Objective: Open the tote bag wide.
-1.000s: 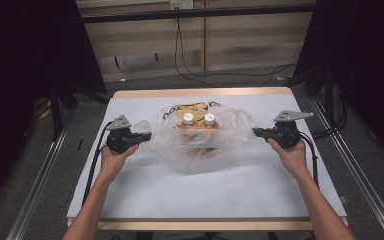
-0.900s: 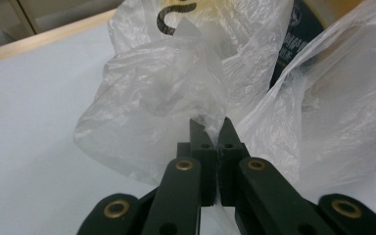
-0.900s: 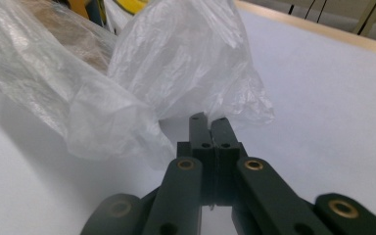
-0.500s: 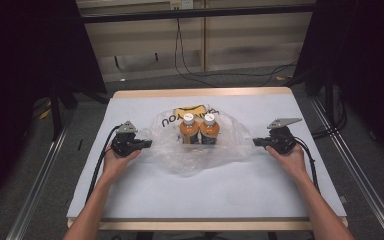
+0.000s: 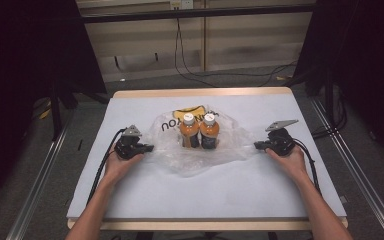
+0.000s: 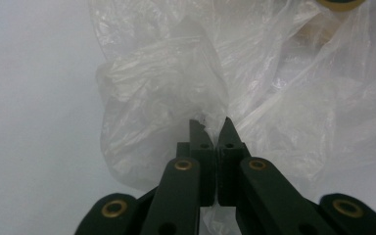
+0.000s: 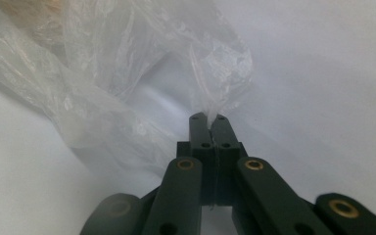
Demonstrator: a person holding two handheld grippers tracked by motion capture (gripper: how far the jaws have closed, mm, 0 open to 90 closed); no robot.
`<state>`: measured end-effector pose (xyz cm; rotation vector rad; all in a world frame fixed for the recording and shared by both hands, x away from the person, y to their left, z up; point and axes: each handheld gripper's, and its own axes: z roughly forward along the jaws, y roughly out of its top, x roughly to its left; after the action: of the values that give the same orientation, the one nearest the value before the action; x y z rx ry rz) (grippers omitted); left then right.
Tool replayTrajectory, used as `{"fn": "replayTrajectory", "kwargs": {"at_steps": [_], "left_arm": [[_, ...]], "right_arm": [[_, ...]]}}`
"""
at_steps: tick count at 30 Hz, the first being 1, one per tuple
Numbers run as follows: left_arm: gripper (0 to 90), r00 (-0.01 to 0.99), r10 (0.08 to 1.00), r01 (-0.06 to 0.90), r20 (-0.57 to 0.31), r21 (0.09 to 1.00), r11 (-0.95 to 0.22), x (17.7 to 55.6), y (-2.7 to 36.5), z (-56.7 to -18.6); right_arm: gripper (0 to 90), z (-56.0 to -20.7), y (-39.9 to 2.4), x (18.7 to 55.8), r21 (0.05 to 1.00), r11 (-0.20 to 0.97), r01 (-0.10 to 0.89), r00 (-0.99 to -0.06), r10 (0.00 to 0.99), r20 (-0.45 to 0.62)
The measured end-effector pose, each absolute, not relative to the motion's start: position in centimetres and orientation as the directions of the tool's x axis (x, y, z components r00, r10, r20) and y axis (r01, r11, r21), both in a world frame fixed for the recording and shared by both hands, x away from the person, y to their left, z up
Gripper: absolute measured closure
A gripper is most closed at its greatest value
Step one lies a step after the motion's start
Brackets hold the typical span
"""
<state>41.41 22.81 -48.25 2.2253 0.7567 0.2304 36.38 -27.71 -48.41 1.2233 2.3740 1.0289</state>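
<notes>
The white table (image 5: 130, 200) carries a clear plastic bag (image 5: 200, 150) near its middle, slumped flat around two orange bottles (image 5: 200, 132) that stand upright side by side with a yellow printed pack behind them. The bag spreads wide because each side of it is drawn outward: the left gripper (image 5: 147, 148) pinches the left edge and the right gripper (image 5: 258, 145) pinches the right edge, both low by the tabletop, likely so the load sits on the table while the mouth stays open. The high view gives this whole layout but not the grip itself. The left gripper view shows the film (image 6: 166, 88) bunched between tips that part very slightly at their ends; the right gripper view shows a thin twist of plastic (image 7: 210, 105) clamped between jaws pressed fully together.
</notes>
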Motion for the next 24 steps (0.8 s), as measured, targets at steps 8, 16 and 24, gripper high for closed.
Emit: {"fn": "replayTrajectory", "kwargs": {"at_steps": [8,16,24], "left_arm": [[65.8,0.790,0.602,0.457,-0.115,0.764,-0.455,41.0,24.2,-47.4],[28.7,0.775,0.615,0.468,-0.141,0.783,-0.410,39.9,24.9,-46.0],[24.1,0.786,0.605,0.406,-0.127,0.844,-0.350,37.2,27.4,-43.1]], "right_arm": [[73.1,-48.0,-27.1,36.0,0.738,0.369,0.565,-0.615,0.784,0.079],[47.4,-45.9,-27.9,35.2,0.821,0.256,0.511,-0.604,0.787,0.130],[36.5,-43.3,-27.9,34.2,0.868,0.216,0.446,-0.615,0.779,0.122]]}}
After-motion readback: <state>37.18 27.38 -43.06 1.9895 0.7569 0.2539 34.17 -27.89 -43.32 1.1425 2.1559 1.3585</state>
